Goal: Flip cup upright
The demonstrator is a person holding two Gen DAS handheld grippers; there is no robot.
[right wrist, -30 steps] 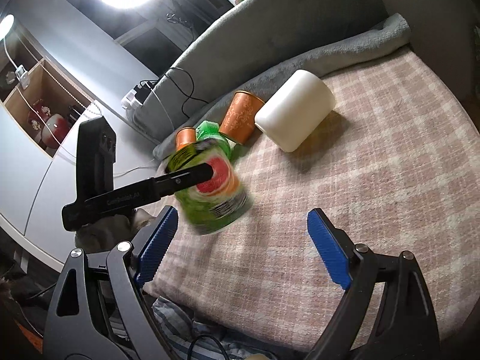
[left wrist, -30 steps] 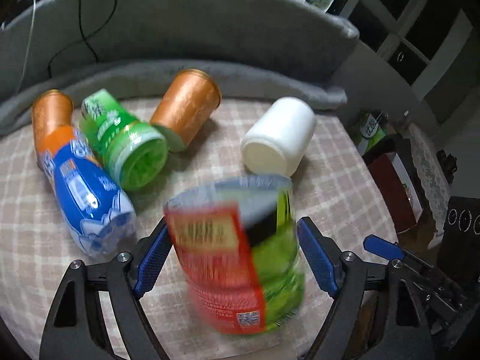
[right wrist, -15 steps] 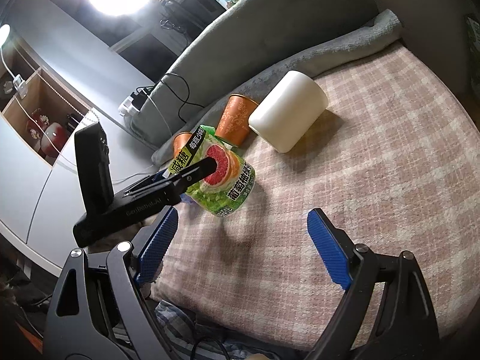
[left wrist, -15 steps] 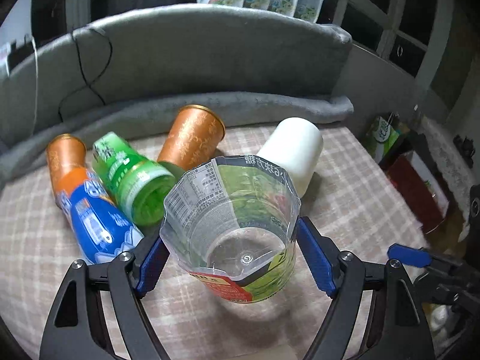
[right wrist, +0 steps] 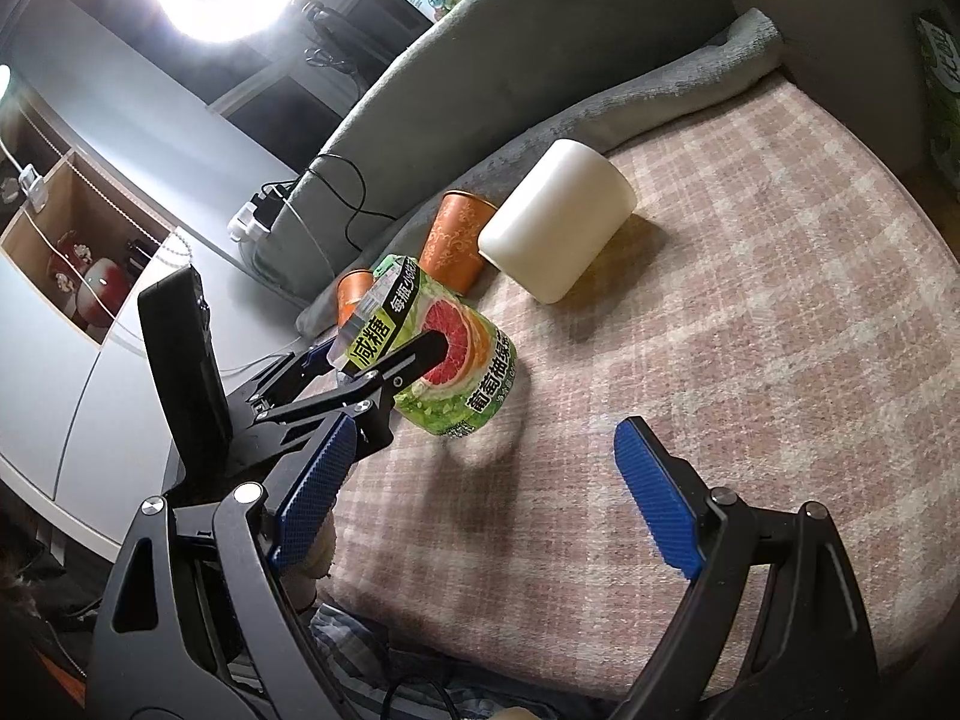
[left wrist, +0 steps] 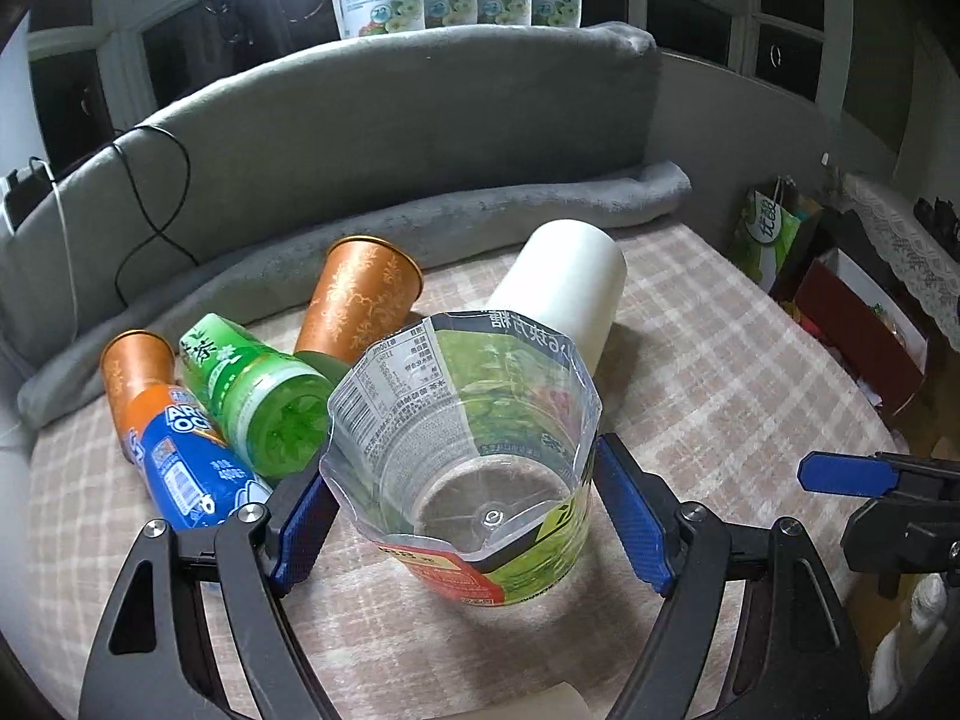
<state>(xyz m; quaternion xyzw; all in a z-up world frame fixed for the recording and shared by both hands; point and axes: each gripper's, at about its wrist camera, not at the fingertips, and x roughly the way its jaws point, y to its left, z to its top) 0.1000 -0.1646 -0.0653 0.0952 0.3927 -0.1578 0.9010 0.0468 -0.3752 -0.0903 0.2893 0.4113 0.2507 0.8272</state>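
The cup is a cut-off clear bottle with a green and red grapefruit label. It stands upright, mouth up, on the checked cloth. My left gripper is shut on the cup, one blue pad on each side. In the right wrist view the cup sits left of centre with the left gripper's fingers clamped on it. My right gripper is open and empty, low over the cloth, to the right of and nearer than the cup.
Behind the cup lie a white cup, an orange cup, a green bottle cup, a blue-labelled bottle and a small orange cup. A grey padded rim curves round the back. The cloth's edge drops off at right.
The left gripper has turned the cup from tilted and blurred to upright with its mouth up, and lowered it toward the cloth. The right gripper has stayed open and nearly still.
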